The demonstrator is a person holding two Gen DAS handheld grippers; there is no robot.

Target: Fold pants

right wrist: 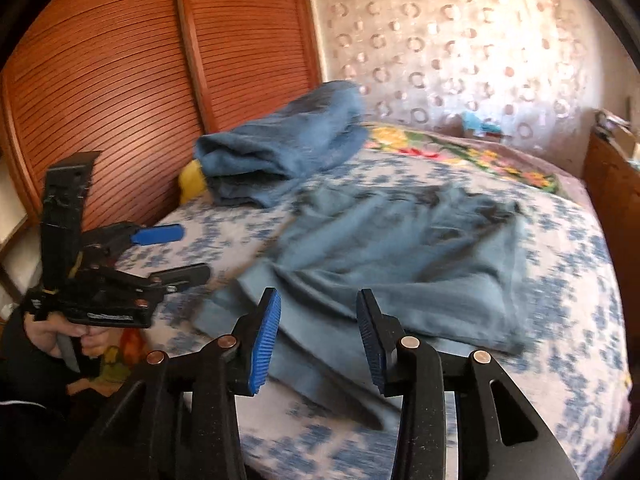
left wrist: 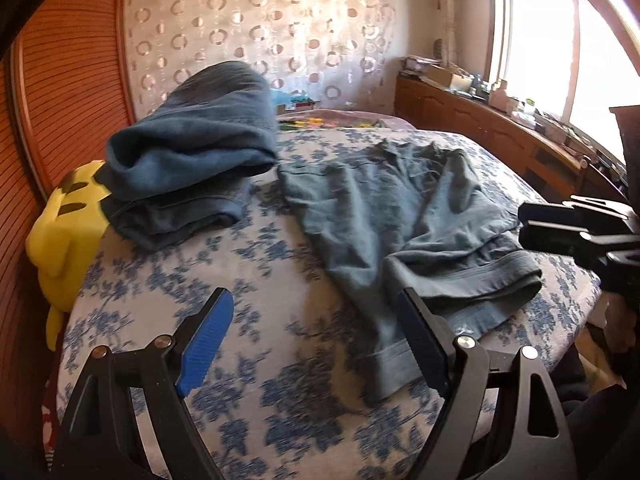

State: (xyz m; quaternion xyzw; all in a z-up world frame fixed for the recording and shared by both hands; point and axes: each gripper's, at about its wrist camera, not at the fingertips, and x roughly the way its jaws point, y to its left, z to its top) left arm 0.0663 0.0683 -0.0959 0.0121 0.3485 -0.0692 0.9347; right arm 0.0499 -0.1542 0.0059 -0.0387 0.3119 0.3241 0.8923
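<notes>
Grey-blue pants [left wrist: 404, 216] lie loosely folded on the flowered bed sheet [left wrist: 248, 264], with a leg cuff [left wrist: 400, 364] toward the near edge. They also show in the right wrist view [right wrist: 400, 252]. My left gripper [left wrist: 316, 340] is open and empty, hovering above the sheet with its right finger over the leg cuff. It also shows in the right wrist view [right wrist: 182, 250] at the left. My right gripper [right wrist: 318, 344] is open and empty, just above the near edge of the pants. It shows at the right edge of the left wrist view [left wrist: 560, 224].
A rolled blue blanket [left wrist: 192, 148] lies on folded cloth at the back left of the bed, next to a yellow plush toy [left wrist: 64, 232]. A slatted wooden wardrobe [right wrist: 120, 80] stands left. A wooden cabinet [left wrist: 500, 128] with clutter runs under the window on the right.
</notes>
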